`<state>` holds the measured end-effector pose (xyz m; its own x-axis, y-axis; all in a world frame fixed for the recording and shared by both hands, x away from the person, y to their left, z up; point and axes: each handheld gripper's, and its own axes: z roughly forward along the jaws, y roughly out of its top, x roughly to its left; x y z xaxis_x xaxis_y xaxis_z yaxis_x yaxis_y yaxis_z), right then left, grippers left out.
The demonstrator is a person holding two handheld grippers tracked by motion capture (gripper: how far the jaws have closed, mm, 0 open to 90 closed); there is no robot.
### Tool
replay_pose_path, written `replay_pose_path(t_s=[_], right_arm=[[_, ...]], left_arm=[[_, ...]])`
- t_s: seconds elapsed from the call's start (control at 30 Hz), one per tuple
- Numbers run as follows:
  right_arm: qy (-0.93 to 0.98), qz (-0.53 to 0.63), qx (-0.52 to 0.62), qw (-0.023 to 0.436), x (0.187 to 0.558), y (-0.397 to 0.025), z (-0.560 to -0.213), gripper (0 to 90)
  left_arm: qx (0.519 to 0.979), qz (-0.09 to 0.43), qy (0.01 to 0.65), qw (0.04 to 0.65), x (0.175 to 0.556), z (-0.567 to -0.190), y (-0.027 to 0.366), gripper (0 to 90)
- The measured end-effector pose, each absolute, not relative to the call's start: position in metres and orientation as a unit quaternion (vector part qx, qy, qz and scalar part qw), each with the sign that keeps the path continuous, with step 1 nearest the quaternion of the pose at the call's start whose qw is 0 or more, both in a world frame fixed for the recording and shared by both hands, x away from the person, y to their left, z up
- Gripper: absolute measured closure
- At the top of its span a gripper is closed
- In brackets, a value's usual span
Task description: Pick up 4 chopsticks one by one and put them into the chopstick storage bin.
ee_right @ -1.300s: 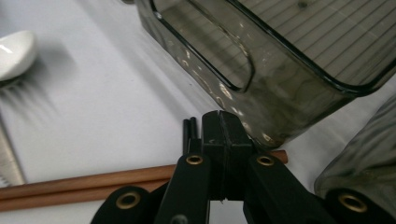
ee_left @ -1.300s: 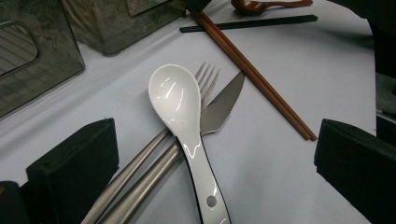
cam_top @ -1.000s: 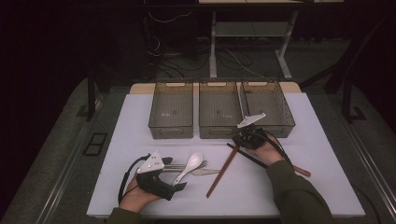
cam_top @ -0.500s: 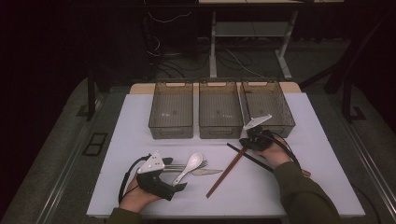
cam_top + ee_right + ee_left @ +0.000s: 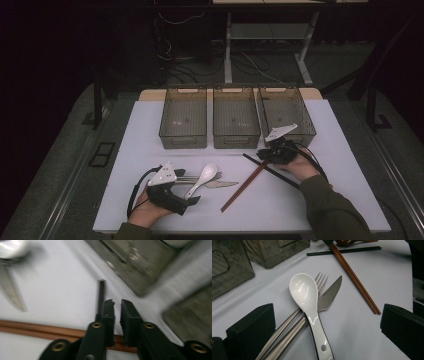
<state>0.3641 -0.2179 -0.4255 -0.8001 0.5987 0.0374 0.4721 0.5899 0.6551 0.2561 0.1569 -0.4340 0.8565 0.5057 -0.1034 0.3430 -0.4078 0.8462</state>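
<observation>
Compared with a second ago, the right gripper (image 5: 276, 150) has shifted slightly toward the right bin and settled lower over the chopsticks; the left gripper (image 5: 170, 192) has not moved.

Seen from above, a white counter (image 5: 150, 130) holds three clear bins in a row at the back: left bin (image 5: 183, 119), middle bin (image 5: 235, 119) and right bin (image 5: 286, 116). All three look empty, so the sorting of cutlery appears not yet begun; every piece is left to place.

On the counter lie one white spoon (image 5: 305, 293), one fork (image 5: 321, 281), one knife (image 5: 329, 295), one black chopstick (image 5: 344, 251) and a pair of brown chopsticks (image 5: 354, 278). The spoon rests across the fork and knife handles, near the left gripper. The black chopstick crosses the brown pair near their far ends, just in front of the right bin.

In the left gripper view its jaws stand wide apart on either side of the spoon handle, released. In the right gripper view the jaws are nearly closed above the crossing chopsticks; the picture is blurred, and I cannot tell whether they pinch anything.
</observation>
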Motion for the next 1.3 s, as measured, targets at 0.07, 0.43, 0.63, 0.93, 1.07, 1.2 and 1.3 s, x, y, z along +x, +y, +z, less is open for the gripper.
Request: replay_pose_path(t_s=[0.07,0.43,0.63,0.93,1.07,1.2,1.3], right_arm=[[0.892,0.361,0.264,0.063,0.356,-0.211,-0.419,63.4],[0.922,0.368,0.12,0.0,0.329,-0.182,-0.42,52.1],[0.931,0.361,0.058,-0.015,0.316,-0.164,-0.425,52.9],[0.943,0.331,-0.001,-0.027,0.306,-0.141,-0.432,55.6],[0.945,0.325,-0.015,-0.028,0.304,-0.136,-0.435,58.0],[0.946,0.322,-0.025,-0.029,0.302,-0.134,-0.437,61.3],[0.947,0.318,-0.031,-0.024,0.3,-0.133,-0.439,64.3]], left_arm=[[0.835,0.084,0.254,0.482,0.256,-0.434,0.157,0.0],[0.835,0.084,0.254,0.482,0.256,-0.434,0.156,0.0],[0.834,0.084,0.254,0.483,0.256,-0.434,0.156,0.0],[0.834,0.084,0.253,0.483,0.256,-0.434,0.156,0.0],[0.834,0.085,0.253,0.482,0.256,-0.434,0.156,0.0],[0.834,0.085,0.253,0.483,0.256,-0.434,0.156,0.0],[0.834,0.085,0.253,0.483,0.256,-0.434,0.156,0.0]])
